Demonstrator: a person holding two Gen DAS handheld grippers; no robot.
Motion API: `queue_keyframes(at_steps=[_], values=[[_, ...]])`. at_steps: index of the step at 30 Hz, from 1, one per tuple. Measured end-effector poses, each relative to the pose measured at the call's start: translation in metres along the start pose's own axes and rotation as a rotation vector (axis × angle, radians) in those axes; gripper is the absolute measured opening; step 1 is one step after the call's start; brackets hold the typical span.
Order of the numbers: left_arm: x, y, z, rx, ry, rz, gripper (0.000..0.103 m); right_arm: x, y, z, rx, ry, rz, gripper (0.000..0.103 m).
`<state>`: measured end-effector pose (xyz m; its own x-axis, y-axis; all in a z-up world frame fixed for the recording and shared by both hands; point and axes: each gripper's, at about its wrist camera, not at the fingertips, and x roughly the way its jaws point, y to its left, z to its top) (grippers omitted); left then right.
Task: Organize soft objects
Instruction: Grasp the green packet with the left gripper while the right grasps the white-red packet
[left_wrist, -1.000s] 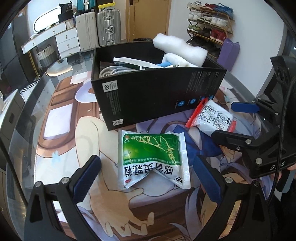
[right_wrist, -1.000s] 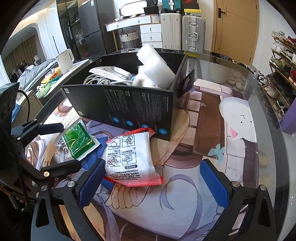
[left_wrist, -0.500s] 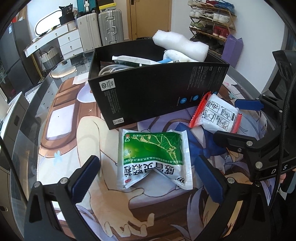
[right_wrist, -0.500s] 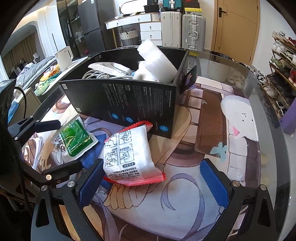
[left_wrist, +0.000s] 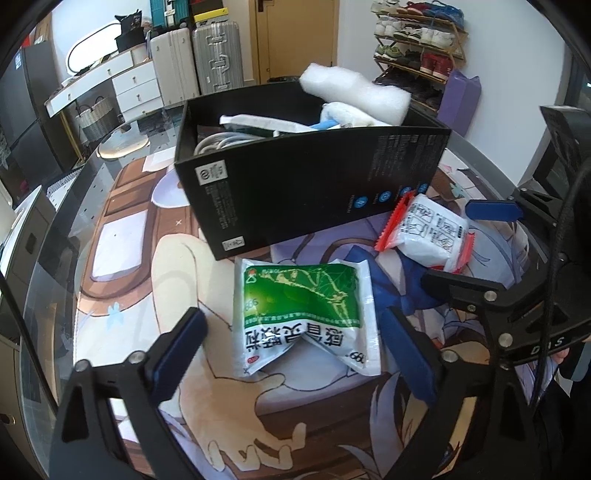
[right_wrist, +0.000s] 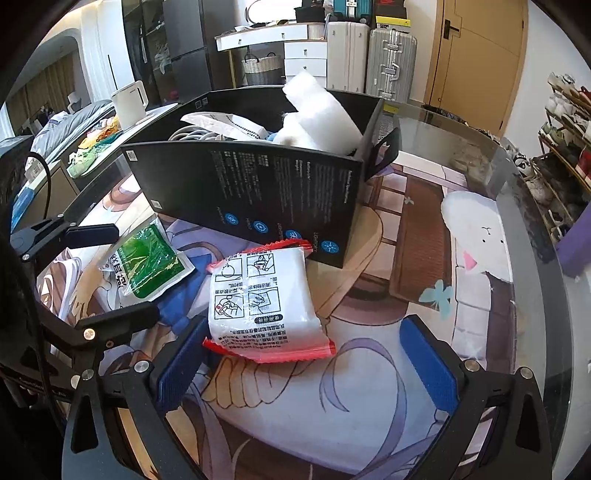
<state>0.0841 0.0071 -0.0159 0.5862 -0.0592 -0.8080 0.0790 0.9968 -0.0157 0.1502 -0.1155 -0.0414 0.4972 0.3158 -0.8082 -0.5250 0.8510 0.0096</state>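
Big black box (left_wrist: 314, 192) sits on my counter (right_wrist: 424, 266), stuffed with white foam (left_wrist: 354, 92) and cables, small white print too tiny to read. In front lies the green-and-white pouch (left_wrist: 304, 314) with Chinese text and "999", between my open left hand-held gripper (left_wrist: 291, 354). The red-edged white instruction packet (right_wrist: 262, 299) lies before my open right hand-held gripper (right_wrist: 306, 358).

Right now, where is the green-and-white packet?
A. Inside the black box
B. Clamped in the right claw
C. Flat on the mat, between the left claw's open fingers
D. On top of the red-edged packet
C: the green-and-white packet lies on the mat, the left claw open around it.
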Motion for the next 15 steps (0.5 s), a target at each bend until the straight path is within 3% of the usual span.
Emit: queue_keyframes(at_steps=[6, 8, 12, 15], values=[[-0.006, -0.005, 0.0, 0.028, -0.027, -0.022, 0.068, -0.003, 0.001, -0.001, -0.007, -0.015, -0.006, 0.102], [-0.007, -0.005, 0.0, 0.032, -0.029, -0.024, 0.065, -0.006, 0.004, 0.0, -0.022, -0.031, -0.003, 0.101], [-0.009, -0.006, 0.0, 0.036, -0.036, -0.035, 0.053, -0.012, 0.007, 0.0, -0.041, -0.052, 0.009, 0.092], [-0.01, -0.007, 0.0, 0.036, -0.036, -0.042, 0.05, -0.013, 0.009, -0.001, -0.042, -0.054, 0.017, 0.086]])
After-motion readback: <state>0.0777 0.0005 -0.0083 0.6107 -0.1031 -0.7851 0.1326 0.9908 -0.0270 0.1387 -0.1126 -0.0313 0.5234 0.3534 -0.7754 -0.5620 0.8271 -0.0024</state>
